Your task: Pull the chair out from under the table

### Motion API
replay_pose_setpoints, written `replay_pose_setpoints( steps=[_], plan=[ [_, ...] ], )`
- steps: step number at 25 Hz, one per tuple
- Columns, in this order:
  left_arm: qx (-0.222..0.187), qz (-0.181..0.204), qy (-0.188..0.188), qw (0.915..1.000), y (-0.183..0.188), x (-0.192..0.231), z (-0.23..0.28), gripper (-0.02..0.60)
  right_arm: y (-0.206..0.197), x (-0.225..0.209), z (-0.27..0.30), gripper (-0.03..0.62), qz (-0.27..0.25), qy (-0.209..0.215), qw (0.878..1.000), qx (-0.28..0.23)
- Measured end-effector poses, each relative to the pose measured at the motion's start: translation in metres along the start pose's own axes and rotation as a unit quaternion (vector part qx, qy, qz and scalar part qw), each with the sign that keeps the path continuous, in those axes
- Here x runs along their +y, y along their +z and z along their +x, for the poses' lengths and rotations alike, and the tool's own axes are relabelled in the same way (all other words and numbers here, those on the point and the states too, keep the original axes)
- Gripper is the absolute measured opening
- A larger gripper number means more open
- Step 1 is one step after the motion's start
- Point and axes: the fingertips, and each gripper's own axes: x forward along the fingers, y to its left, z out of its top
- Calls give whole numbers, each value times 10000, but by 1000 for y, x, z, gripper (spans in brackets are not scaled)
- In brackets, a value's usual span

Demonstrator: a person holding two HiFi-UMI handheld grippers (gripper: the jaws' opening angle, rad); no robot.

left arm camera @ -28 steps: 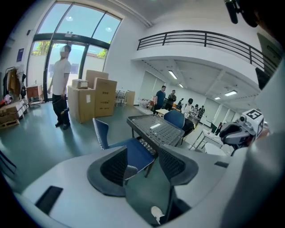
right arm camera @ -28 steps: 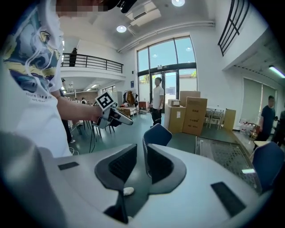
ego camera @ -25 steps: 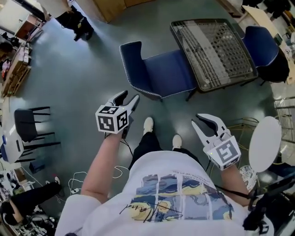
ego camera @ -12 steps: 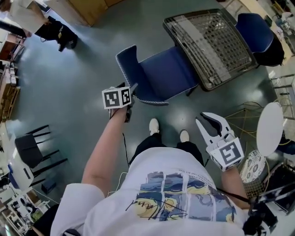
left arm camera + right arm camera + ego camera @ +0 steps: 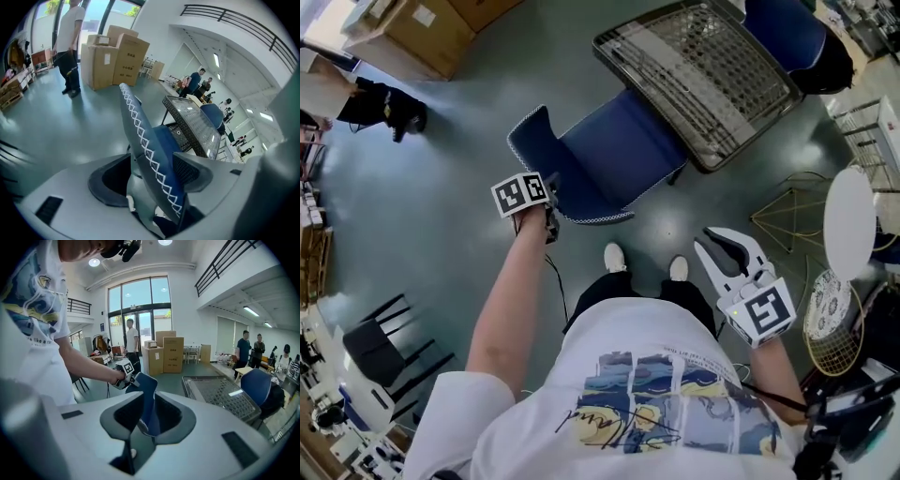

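Nearest, the right gripper hung beside the person's right hip, jaws apart and empty; its own view looked between them at the chair beyond. Past the person's shoes, the left gripper met the blue chair at the top of its backrest. The head view hid those jaws behind the marker cube. The left gripper view showed them apart, straddling the white-stitched backrest edge and not closed on it. The chair's seat reached the near left rim of the mesh-topped table. Far left stood cardboard boxes and a person.
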Motion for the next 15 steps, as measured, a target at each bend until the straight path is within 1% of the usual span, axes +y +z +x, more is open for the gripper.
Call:
replay_pose_setpoints(
  steps=[3, 6, 9, 15],
  plan=[
    [52, -386, -120, 9992, -3, -2, 10, 277, -1, -1, -2, 55, 54, -63, 10000, 26],
    [-39, -512, -125, 9986, 0, -3, 10, 187, 0, -2, -2, 55, 120, -113, 9999, 39],
    [-101, -729, -22, 9973, -2, -2, 9, 146, -2, 1, -2, 55, 207, -137, 9997, 66],
    [-146, -981, 95, 9950, -4, 0, 9, 109, -4, 6, -1, 55, 214, -100, 9997, 73]
  ],
)
